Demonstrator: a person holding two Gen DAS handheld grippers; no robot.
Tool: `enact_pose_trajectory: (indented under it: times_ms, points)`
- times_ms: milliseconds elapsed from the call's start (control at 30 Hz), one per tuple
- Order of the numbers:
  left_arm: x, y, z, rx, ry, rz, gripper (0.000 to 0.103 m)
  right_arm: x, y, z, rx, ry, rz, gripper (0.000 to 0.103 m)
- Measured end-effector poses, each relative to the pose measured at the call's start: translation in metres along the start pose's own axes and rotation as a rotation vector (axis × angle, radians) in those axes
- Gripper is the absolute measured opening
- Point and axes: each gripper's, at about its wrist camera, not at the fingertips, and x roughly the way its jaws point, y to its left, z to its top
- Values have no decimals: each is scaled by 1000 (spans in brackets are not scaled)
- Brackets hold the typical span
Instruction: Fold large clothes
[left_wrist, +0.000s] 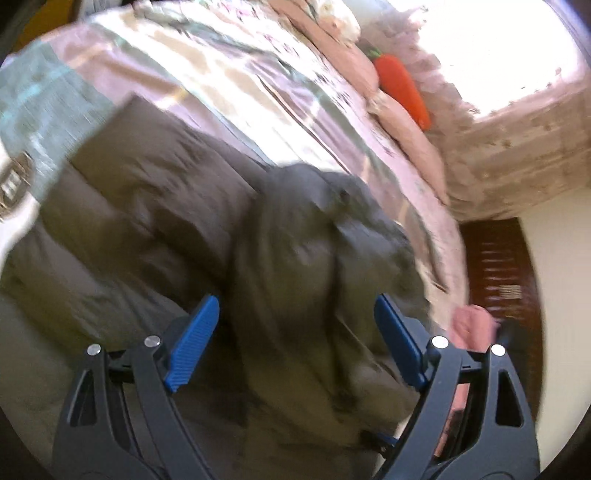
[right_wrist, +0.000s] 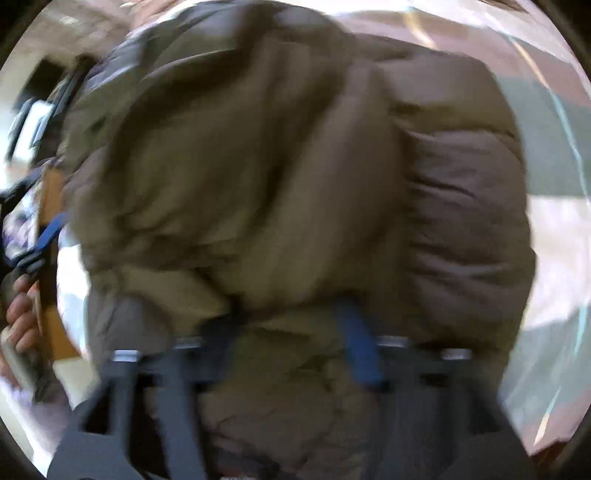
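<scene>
A large brown puffer jacket (left_wrist: 155, 206) lies on the bed, with a bunched grey-brown part (left_wrist: 317, 251) rising between my left fingers. My left gripper (left_wrist: 295, 332) is open, its blue pads (left_wrist: 192, 343) wide apart on either side of that bunched cloth. In the right wrist view the jacket (right_wrist: 266, 177) fills almost the whole blurred frame. My right gripper (right_wrist: 291, 339) is pressed into the jacket; one blue pad (right_wrist: 358, 347) shows and the other is buried in cloth, so its state is unclear. The left gripper (right_wrist: 44, 236) also shows at the left edge.
The bed has a pink and green patterned cover (left_wrist: 236, 85). Pink pillows (left_wrist: 399, 118) and an orange carrot plush (left_wrist: 402, 92) lie at its far side by a bright window. A dark wooden piece of furniture (left_wrist: 498, 280) stands to the right. A person's hand (right_wrist: 22, 321) is at the left edge.
</scene>
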Motion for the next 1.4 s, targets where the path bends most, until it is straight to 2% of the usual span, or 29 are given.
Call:
enact_pose_trajectory:
  times_ms: [100,200,233,300,400,433,467,500,533,600,700,767,800,833,867,900,967,1100,1167,1267,1400]
  points:
    - [12,-4,-6,-42,74,-98,87,-29,-6,7,73,-85,72,82]
    - [30,-7,-10,-78,163,-190,88,-53,-10,12,145,-192,272,82]
    - [37,-9,-12,-81,195,-208,88,-54,-8,14,179,-208,380,84]
    - [56,-11,-18,-93,252,-227,88,-39,-1,20,242,-158,580,85]
    - [80,-6,-25,-151,295,-226,87,-11,8,25,299,-50,728,85]
    - [86,-3,-27,-180,302,-231,81,0,16,27,314,-19,736,85]
    - [90,0,-30,-202,304,-221,69,8,24,29,322,-6,722,85]
    - [94,1,-33,-204,320,-197,32,17,32,31,331,1,696,85]
    - [99,1,-37,-201,353,-189,13,21,37,34,340,1,690,85]
    - [104,2,-44,-204,389,-209,11,29,36,37,386,-6,708,87]
    - [99,-7,-46,-137,402,-200,11,22,12,17,466,-36,729,93]
    - [94,-12,-48,-105,417,-201,11,25,7,16,503,-44,689,94]
    - [91,-14,-50,-84,433,-201,11,25,3,15,501,-46,683,87]
    - [89,-16,-52,-63,441,-195,11,25,3,12,487,-66,670,76]
    - [86,-18,-54,-35,446,-185,11,24,4,11,456,-78,642,41]
    - [85,-18,-55,-24,453,-187,11,20,9,10,400,-93,616,27]
    - [81,-17,-57,-26,473,-215,11,7,15,8,323,-148,624,18]
    - [62,-27,-62,23,489,-242,11,-42,53,-13,34,-234,534,16]
    - [50,-31,-68,97,509,-197,11,-49,65,-24,-62,-195,464,16]
    - [55,-28,-82,180,571,-85,11,-28,74,-40,-186,-54,350,16]
    - [81,-4,-103,175,683,31,11,24,73,-53,-203,123,249,16]
